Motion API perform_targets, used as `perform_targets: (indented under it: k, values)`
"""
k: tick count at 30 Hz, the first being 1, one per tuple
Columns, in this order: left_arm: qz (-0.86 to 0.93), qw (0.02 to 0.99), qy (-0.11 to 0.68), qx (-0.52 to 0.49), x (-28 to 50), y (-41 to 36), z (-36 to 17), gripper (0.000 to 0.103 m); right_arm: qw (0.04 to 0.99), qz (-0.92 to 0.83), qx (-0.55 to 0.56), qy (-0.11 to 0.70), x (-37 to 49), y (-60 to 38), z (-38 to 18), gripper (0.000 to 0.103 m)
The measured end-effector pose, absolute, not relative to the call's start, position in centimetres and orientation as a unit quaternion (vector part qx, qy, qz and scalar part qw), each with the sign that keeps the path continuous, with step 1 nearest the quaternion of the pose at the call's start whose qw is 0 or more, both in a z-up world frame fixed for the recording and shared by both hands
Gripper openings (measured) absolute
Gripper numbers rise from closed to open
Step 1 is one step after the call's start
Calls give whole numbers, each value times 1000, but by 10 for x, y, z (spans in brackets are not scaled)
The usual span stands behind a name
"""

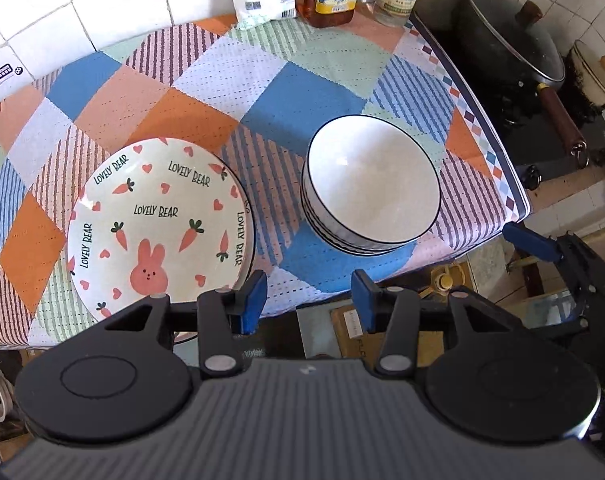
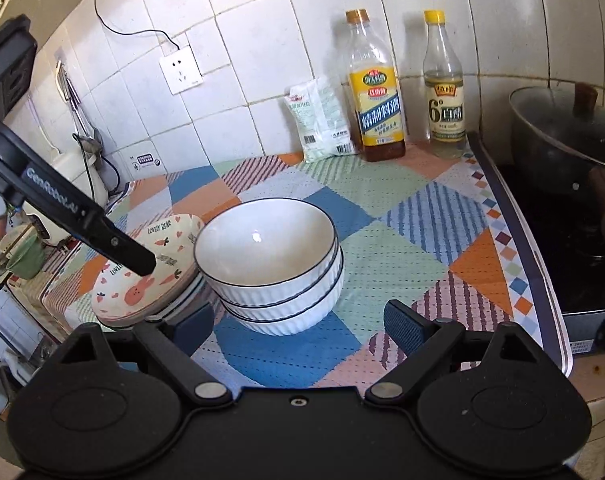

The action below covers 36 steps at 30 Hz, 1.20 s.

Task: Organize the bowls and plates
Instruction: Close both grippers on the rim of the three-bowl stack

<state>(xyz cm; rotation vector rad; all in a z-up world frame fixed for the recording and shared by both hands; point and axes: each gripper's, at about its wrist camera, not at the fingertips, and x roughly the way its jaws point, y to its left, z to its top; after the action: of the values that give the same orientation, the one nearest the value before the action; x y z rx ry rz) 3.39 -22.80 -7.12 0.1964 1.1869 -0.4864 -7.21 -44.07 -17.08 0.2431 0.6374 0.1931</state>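
A stack of three white ribbed bowls with dark rims (image 1: 372, 184) (image 2: 272, 266) stands on the patchwork cloth (image 1: 230, 92) (image 2: 406, 252). To its left is a stack of plates; the top one is a cream "Lovely Bear" plate with a pink rabbit and carrots (image 1: 158, 224) (image 2: 148, 276). My left gripper (image 1: 310, 300) is open and empty, high above the table's front edge between plates and bowls. My right gripper (image 2: 298, 330) is open and empty, low, just in front of the bowl stack. The right gripper also shows in the left wrist view (image 1: 562, 256).
Two bottles (image 2: 376, 88) (image 2: 444, 84) and a white bag (image 2: 322, 120) stand at the back wall. A lidded black wok (image 1: 510, 36) (image 2: 570, 140) sits on the stove to the right. A kettle (image 2: 78, 176) and wall socket (image 2: 181, 71) are at the left.
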Motion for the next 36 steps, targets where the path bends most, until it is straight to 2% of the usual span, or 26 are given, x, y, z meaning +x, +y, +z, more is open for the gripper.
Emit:
perform_targets:
  k: [5,7,14,16,21,31,36]
  values:
    - [-224,820,522,76,28,-208,-73,46,938,78,127,313,-75,-427,-182,94]
    - [-225,826,513,67,27,-198,-73,54,940,69,126,308,-76,-419,-186,94]
    - [-249,834,491,31,30,-171,-77,56,958,32,79,273,-82,-383,-189,98]
    - [-246,846,473,20,30,-165,-77,60,962,18,73,264,-83,-378,-193,98]
    - [-247,853,460,-10,28,-159,-76,64,958,-11,62,278,-75,-376,-202,98]
    - [-251,822,506,-75,48,-184,-107,66,952,17,46,303,-50,-374,-230,98]
    - [-240,819,515,-73,61,-199,-120,68,951,27,41,305,-34,-377,-242,98]
